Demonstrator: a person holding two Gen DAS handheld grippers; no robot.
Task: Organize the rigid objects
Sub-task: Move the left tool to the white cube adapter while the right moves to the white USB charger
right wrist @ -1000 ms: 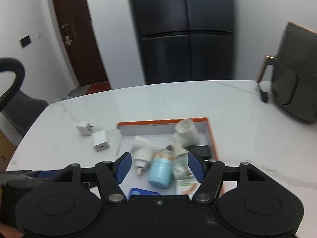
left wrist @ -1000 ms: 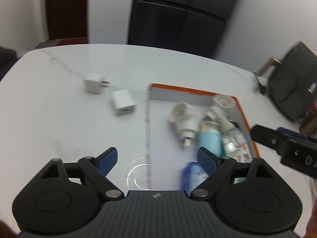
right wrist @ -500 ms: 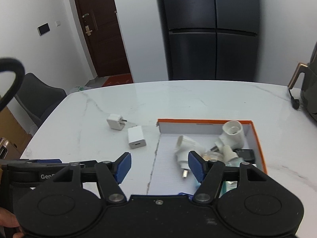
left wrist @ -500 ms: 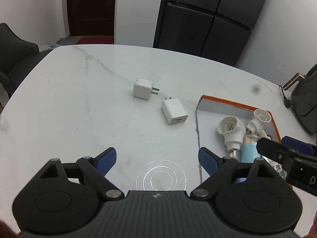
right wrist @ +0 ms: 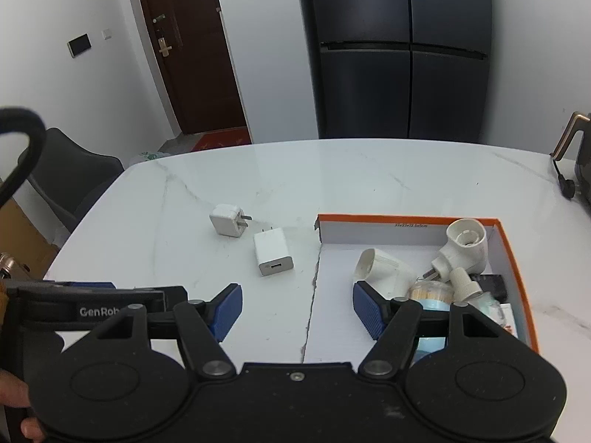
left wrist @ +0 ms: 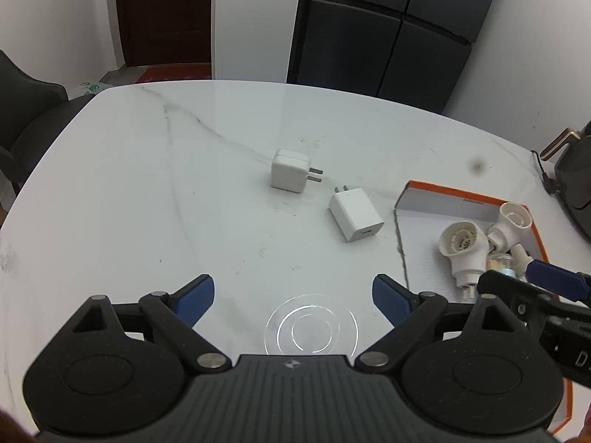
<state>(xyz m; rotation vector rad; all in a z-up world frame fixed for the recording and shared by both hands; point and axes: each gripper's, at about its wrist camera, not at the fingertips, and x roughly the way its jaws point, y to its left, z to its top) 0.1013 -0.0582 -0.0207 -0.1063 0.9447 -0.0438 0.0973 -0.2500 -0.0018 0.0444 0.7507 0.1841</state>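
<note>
Two white chargers out on the marble, both grippers spread and empty.

Left gripper hanging over bare table short of the flat charger, jaws just widened, nothing between the blue pads; right gripper likewise just opened and empty, poised at the torn left wall of the orange-rimmed box. Cube charger lying just beyond the flat one, prongs toward the box, close but apart. Inside the box: white lamp sockets, a pale blue canister, a small bottle, jumbled together. Probably light, hard-shelled and smooth, so liable to skid on the polished top. Best pinched across the two broad flat faces, well clear of the metal prongs; little risk of breakage, some of slipping out if gripped at a rounded corner.
</note>
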